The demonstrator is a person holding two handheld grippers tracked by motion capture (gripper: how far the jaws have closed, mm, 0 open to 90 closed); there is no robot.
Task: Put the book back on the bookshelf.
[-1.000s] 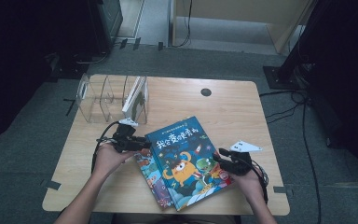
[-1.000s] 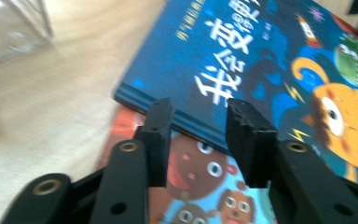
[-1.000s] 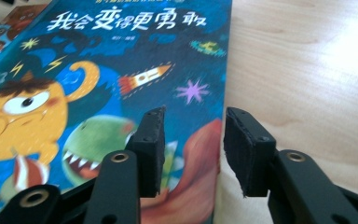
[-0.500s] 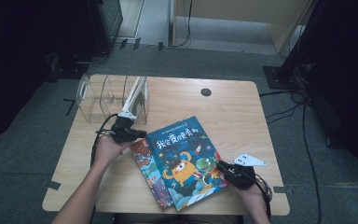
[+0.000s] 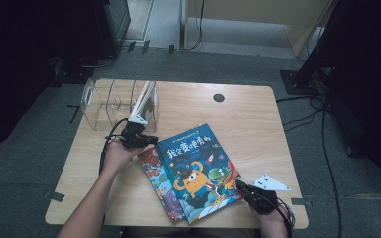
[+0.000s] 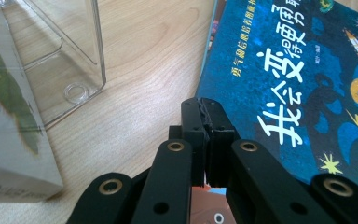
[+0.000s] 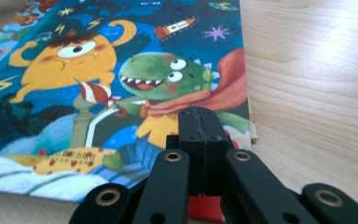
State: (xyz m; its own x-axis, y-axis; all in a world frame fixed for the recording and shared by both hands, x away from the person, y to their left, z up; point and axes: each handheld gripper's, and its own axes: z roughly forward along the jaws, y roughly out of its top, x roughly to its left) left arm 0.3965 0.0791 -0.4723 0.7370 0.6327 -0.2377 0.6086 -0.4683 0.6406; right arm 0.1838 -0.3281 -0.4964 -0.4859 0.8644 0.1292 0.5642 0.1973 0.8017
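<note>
A blue picture book (image 5: pixel 198 168) with cartoon monsters lies tilted on the wooden table (image 5: pixel 248 119), on top of a second colourful book (image 5: pixel 155 173). My left gripper (image 5: pixel 153 140) is shut, its tips at the blue book's far left corner. In the left gripper view the jaws (image 6: pixel 201 106) meet over the edge of the cover (image 6: pixel 298 84) with nothing between them. My right gripper (image 5: pixel 239 185) is shut at the book's near right corner. Its joined tips (image 7: pixel 198 114) sit over the cover (image 7: pixel 98 70) below the green dinosaur.
A clear plastic book rack (image 5: pixel 106 101) stands at the table's far left with one book (image 5: pixel 148 101) upright in its right slot. Its base (image 6: pixel 70 60) lies just left of my left gripper. A black cable hole (image 5: pixel 219 97) sits far centre. Cables trail on the floor at right.
Both grippers' jaws have closed. The right hand slid back toward the table's near edge, to the book's near right corner. The left hand shifted slightly toward the rack.
</note>
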